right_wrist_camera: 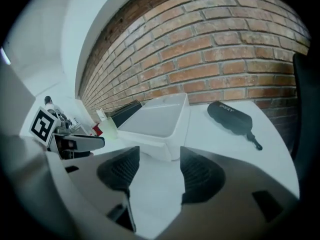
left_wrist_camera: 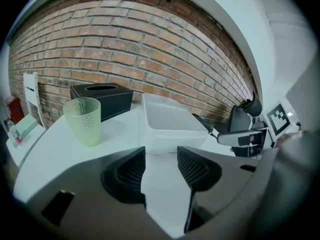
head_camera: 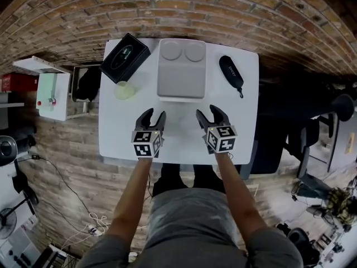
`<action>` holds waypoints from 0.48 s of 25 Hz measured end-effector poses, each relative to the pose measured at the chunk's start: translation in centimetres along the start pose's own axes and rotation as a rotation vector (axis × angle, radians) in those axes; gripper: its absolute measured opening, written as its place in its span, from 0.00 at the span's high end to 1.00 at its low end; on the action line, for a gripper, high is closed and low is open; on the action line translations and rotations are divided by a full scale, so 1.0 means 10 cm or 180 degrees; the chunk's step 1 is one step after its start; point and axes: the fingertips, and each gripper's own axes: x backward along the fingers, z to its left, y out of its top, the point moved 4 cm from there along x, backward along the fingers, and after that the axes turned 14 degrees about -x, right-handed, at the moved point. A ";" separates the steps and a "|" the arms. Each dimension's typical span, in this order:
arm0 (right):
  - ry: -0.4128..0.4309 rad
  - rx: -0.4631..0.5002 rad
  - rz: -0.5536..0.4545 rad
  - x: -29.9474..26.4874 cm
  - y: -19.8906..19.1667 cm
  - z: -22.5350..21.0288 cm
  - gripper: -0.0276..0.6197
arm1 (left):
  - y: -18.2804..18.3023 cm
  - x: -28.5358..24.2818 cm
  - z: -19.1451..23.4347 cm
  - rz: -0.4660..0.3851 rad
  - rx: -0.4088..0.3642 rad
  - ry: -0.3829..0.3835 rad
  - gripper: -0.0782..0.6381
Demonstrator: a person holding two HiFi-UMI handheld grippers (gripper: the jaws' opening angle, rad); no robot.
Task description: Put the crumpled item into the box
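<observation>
Standing before a brick wall (head_camera: pixel 184 7), the white table (head_camera: pixel 120 133) bears the box (head_camera: pixel 182 77).

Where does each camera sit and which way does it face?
Head view: on the head, looking steeply down at the table; both arms, left gripper and right gripper show.
Left gripper view: on that gripper, along its open, empty jaws toward box and cup.
Right gripper view: on that gripper, along its open, empty jaws toward box and case.
Shared: both gripper views show the box, the wall and the other gripper.
</observation>
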 end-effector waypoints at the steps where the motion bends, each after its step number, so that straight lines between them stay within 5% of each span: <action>1: 0.0007 0.0069 -0.0025 0.07 0.02 0.02 0.55 | 0.02 0.07 -0.01 -0.0037 -0.0008 0.0017 0.63; 12: 0.0057 0.0559 -0.0211 0.78 0.19 0.11 0.55 | 0.26 0.67 -0.03 -0.0365 -0.0070 0.0168 0.59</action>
